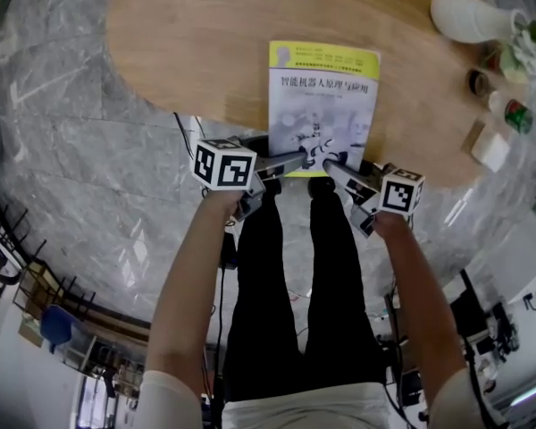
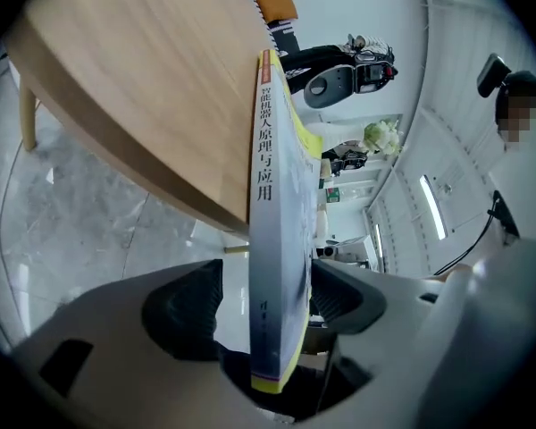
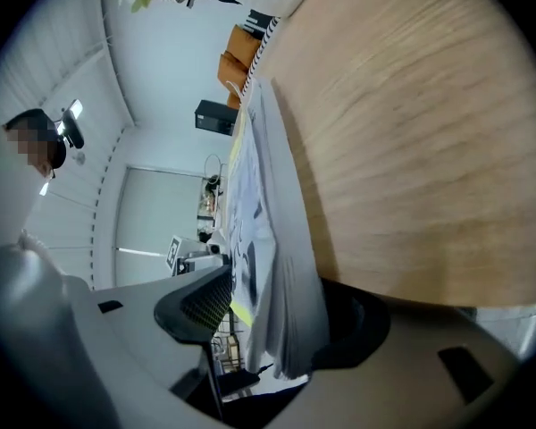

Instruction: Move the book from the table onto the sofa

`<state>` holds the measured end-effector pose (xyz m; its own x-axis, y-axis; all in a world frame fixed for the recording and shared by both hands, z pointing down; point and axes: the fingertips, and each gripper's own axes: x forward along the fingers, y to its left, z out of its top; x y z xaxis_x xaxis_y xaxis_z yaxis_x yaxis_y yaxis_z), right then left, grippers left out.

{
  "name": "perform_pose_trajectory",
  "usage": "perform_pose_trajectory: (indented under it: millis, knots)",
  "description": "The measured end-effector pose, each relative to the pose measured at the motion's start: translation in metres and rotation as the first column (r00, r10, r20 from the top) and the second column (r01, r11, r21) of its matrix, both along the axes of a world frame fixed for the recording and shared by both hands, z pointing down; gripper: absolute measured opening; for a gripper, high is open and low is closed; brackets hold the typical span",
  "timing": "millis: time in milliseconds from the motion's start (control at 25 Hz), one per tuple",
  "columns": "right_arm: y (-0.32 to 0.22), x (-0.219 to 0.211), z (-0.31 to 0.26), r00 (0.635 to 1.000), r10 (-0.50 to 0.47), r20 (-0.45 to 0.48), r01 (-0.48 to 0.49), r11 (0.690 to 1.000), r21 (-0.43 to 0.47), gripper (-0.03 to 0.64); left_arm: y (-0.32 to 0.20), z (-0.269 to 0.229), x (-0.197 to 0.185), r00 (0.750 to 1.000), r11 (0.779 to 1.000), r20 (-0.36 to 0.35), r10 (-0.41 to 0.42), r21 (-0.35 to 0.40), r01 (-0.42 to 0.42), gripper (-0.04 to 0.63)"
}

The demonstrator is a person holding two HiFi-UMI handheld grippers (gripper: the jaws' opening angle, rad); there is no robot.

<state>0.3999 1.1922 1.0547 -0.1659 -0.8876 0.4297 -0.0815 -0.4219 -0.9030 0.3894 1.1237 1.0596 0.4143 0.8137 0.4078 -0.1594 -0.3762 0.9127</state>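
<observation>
The book [image 1: 323, 105] lies flat on the wooden table [image 1: 196, 43], and its near edge sticks out a little over the table's rim, I think so that jaws can reach above and below it. The left gripper [image 1: 308, 157] and the right gripper [image 1: 332, 164] each have this edge between their jaws. Both pairs of jaws stand wide apart and do not clamp the book yet.

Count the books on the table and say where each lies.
1. The book lies at the table's near edge, its overhanging end between the jaws of the left gripper and right gripper.
</observation>
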Motion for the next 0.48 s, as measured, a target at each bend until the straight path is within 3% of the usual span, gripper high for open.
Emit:
perform_pose_trajectory:
  millis: [120, 280, 480]
  knots:
    - [-0.007, 0.003, -0.001, 1.000, 0.020, 0.005, -0.020, 1.000, 0.021, 0.282, 0.011, 0.000, 0.003, 1.000, 0.998, 0.008, 0.003, -0.055, -0.002, 0.288]
    - [-0.010, 0.005, 0.001, 0.999, 0.051, 0.004, -0.051, 0.999, 0.019, 0.281, 0.025, -0.010, 0.010, 0.999, 0.983, 0.027, -0.046, -0.175, 0.050, 0.153]
    - [-0.012, 0.005, 0.003, 0.998, 0.057, -0.008, -0.057, 0.998, 0.026, 0.253, 0.023, -0.024, 0.012, 0.998, 0.983, -0.022, -0.061, -0.175, 0.056, 0.072]
